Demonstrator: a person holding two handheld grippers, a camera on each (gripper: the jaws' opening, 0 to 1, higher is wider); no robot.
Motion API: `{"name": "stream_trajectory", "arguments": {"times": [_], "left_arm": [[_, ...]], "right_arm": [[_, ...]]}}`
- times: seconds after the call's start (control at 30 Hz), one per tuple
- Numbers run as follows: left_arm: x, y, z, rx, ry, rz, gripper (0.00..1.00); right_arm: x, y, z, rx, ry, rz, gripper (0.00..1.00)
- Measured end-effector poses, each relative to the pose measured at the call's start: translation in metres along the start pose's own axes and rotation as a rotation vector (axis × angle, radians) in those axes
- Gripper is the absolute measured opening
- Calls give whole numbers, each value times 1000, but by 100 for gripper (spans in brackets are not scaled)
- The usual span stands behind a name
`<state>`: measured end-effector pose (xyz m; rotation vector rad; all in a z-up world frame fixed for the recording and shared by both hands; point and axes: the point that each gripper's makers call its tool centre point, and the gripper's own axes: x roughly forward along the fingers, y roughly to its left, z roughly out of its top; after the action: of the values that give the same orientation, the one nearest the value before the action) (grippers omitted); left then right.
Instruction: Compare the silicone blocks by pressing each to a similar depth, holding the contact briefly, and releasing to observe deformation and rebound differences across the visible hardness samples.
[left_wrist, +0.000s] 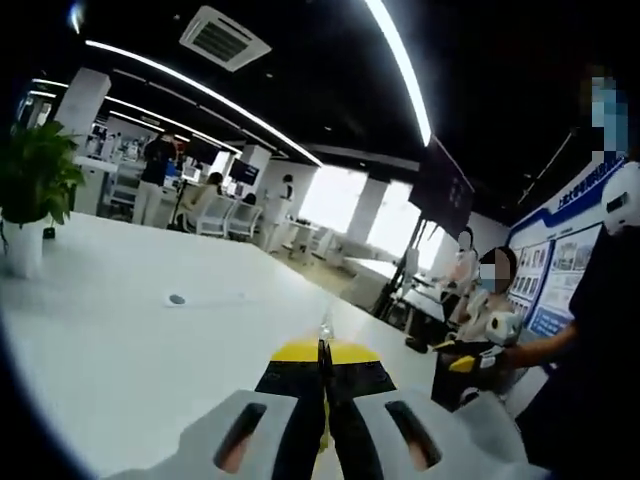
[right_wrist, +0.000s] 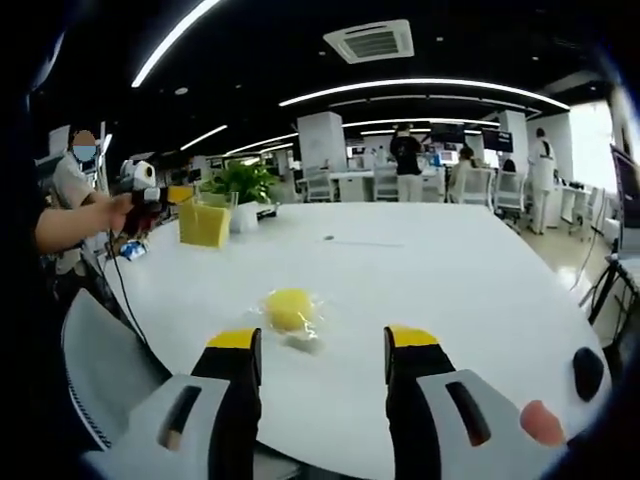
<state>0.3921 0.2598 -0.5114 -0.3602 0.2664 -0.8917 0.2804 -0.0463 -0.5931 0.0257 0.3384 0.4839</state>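
So my right gripper (right_wrist: 322, 345) has its jaws spread wide, nothing between them, and the yellow silicone block (right_wrist: 290, 309) sits on the white table (right_wrist: 450, 270) just ahead, a bit toward the left jaw, not touching either one. It looks wrapped in clear film, so I'd guess a slick surface over a soft, squishy, light lump that could skate sideways if I push off-centre. I'd press straight down on the middle of the dome. My left gripper (left_wrist: 323, 372) is pressed together with nothing pinched, out over bare table. A plant (right_wrist: 240, 183) sits at the far edge.
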Motion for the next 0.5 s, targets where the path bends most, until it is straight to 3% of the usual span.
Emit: {"name": "stream_trajectory", "arguments": {"times": [0.5], "left_arm": [[3, 25, -65, -116, 110, 53, 0]], "right_arm": [[-4, -3, 3, 9, -1, -16, 42]]}}
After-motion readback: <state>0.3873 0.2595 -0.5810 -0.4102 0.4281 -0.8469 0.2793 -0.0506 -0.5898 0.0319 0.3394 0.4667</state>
